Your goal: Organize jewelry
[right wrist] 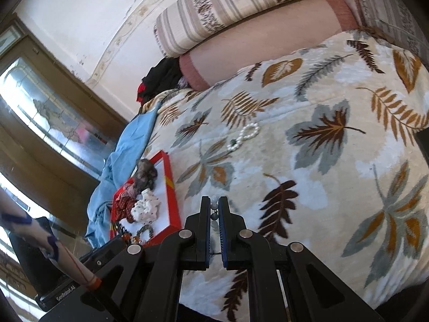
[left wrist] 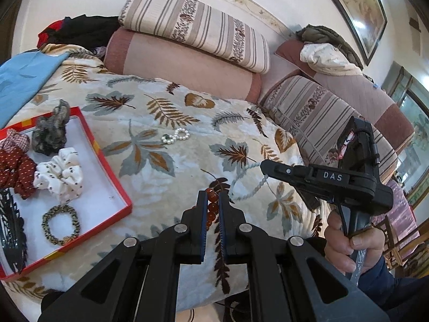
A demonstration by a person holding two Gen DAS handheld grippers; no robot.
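Observation:
My left gripper (left wrist: 213, 198) is shut on an amber-red bead bracelet (left wrist: 211, 206) above the leaf-print blanket. My right gripper (right wrist: 214, 204) is shut on a pale blue-grey bead necklace (right wrist: 214, 214); in the left wrist view it (left wrist: 265, 167) holds that necklace (left wrist: 248, 187), which hangs in a loop to the blanket. A white pearl bracelet (left wrist: 175, 136) lies further back on the blanket; it also shows in the right wrist view (right wrist: 244, 136). A red box with a white floor (left wrist: 107, 187) at the left holds several scrunchies and a beaded band (left wrist: 60, 224).
Striped and pink cushions (left wrist: 193, 32) are stacked behind the blanket. A blue cloth (left wrist: 24, 77) lies at the far left by the box (right wrist: 171, 185). A black comb-like item (left wrist: 10, 230) lies in the box's near corner. Dark clothes (left wrist: 80, 32) sit at the back.

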